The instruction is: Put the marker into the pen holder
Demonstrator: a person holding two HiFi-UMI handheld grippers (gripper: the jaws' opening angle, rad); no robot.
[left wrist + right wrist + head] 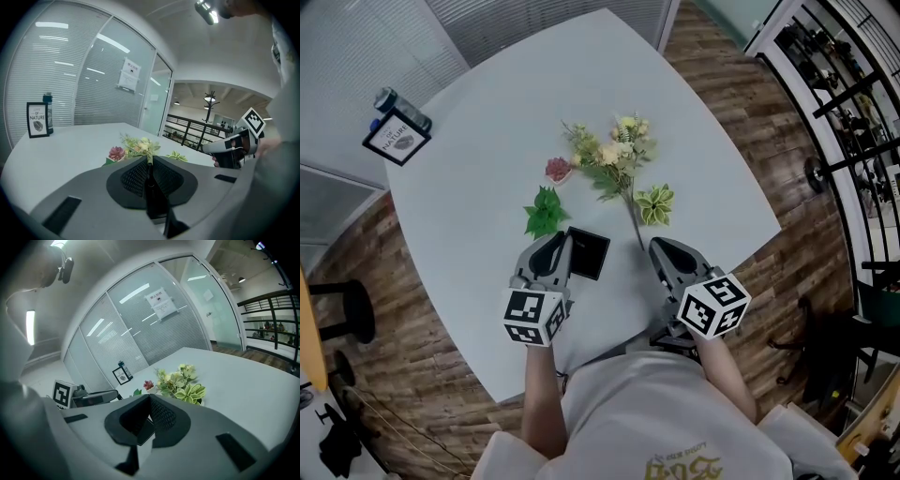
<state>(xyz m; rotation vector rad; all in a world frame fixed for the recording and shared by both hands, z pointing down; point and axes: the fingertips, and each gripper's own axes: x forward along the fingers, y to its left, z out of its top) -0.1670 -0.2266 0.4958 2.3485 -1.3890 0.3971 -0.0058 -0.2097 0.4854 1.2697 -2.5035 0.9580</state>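
Wood flooring and blind-covered glass partitions ring the pale desk [487, 169] in the head view. At its far left corner a framed sign [397, 138] reads "OF NATURE", with a bottle [401, 106] just behind it. Artificial flowers [614, 155] lie mid-desk. My bare forearms reach forward side by side, and my hands are hidden under the marker cubes. My left gripper [555, 242] sits just beside the black square pen holder [587, 253], on its left. My right gripper [661, 248] stays apart from it on the right. The marker cannot be made out from up here, and the yellow print on my shirt is cut off at the bottom edge.

In the left gripper view my jaws are clamped on the black marker [150, 185], which runs lengthwise between the pads. The pen holder is hidden below the gripper body. The sign's "OF NATURE" is legible here too, but the paper notice [129, 75] on the glass is too small to read.

In the right gripper view my jaws meet at their tips with nothing clamped. Low in the wedge between them shows a dark flat edge [144, 432] that I cannot identify. The notice on the glass is unreadable here as well.
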